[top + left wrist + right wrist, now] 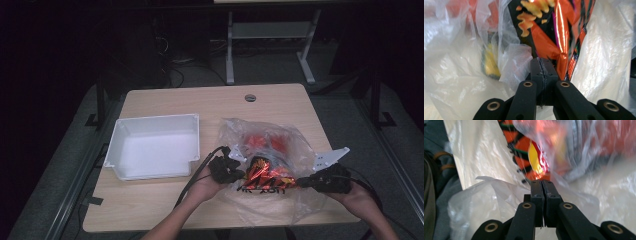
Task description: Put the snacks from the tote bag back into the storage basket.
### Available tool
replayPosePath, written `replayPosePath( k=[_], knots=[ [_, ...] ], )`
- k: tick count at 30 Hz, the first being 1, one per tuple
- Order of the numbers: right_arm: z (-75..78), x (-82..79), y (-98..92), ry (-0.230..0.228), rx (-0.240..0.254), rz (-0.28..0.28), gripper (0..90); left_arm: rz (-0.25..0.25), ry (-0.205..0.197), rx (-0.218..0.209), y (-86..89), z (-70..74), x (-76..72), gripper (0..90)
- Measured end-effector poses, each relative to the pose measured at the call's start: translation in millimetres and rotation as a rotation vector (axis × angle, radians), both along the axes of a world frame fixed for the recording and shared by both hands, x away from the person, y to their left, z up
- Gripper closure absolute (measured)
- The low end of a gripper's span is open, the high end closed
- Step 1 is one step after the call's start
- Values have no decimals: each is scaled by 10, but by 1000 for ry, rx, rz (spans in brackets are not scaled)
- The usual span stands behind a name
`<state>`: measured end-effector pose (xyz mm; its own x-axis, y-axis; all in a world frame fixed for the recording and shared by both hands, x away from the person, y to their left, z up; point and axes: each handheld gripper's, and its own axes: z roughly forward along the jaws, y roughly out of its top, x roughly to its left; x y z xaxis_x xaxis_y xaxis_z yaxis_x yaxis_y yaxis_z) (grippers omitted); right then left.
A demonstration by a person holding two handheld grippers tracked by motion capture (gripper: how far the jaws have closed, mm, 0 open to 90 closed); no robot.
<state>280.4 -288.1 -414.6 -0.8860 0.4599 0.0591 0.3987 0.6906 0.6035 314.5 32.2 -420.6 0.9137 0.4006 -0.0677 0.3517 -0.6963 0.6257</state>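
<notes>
Left tongs [238, 172]: closed, I pinch the bag [280, 200] film at its near left.
Right tongs [303, 182]: closed on the film opposite.
Snack pack [262, 175]: inside the bag, on the surface [165, 200].
Done: both grips taken.
Left: I judge emptying into the tray [155, 145], none there yet.

Black left gripper [243, 173], black right gripper [298, 182] (brass-ringed screws), grey three-cornered plates, trailing black cables

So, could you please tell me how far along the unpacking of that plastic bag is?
Done: nothing yet; the white bin sits empty. In hand: the left gripper and right gripper are both shut on the clear plastic bag, either side of an orange-black snack packet. Left: getting the packets out.
</notes>
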Motion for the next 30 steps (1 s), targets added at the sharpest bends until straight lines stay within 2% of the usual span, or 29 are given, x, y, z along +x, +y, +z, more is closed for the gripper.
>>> replayPosePath(
  k=[5, 9, 11, 14, 17, 21, 24, 30],
  knots=[
    [-110, 11, -50, 7, -45, -28, 869, -6, 8, 16, -3, -53, 12, 891],
    [-190, 36, -50, 12, -41, -37, 860, -1, 6, 10, -38, -93, 5, 886],
    [-235, 63, -32, 9, -40, -34, 850, -12, 4, 28, -49, -112, 8, 880],
    [-289, 75, 15, 8, -47, -31, 834, -6, 4, 27, -48, -133, -8, 870],
    [-282, 57, 27, -9, -36, -20, 809, -2, -1, 24, -1, -108, -17, 852],
    [-235, 16, 36, -32, -20, -11, 776, 14, -7, -13, 57, -46, -35, 823],
    [-207, -18, 45, -50, -17, -3, 752, 10, -12, -22, 90, -1, -53, 803],
    [-191, -87, 52, -77, -4, 27, 690, -15, 16, -23, 113, -5, -94, 758]
  ],
)
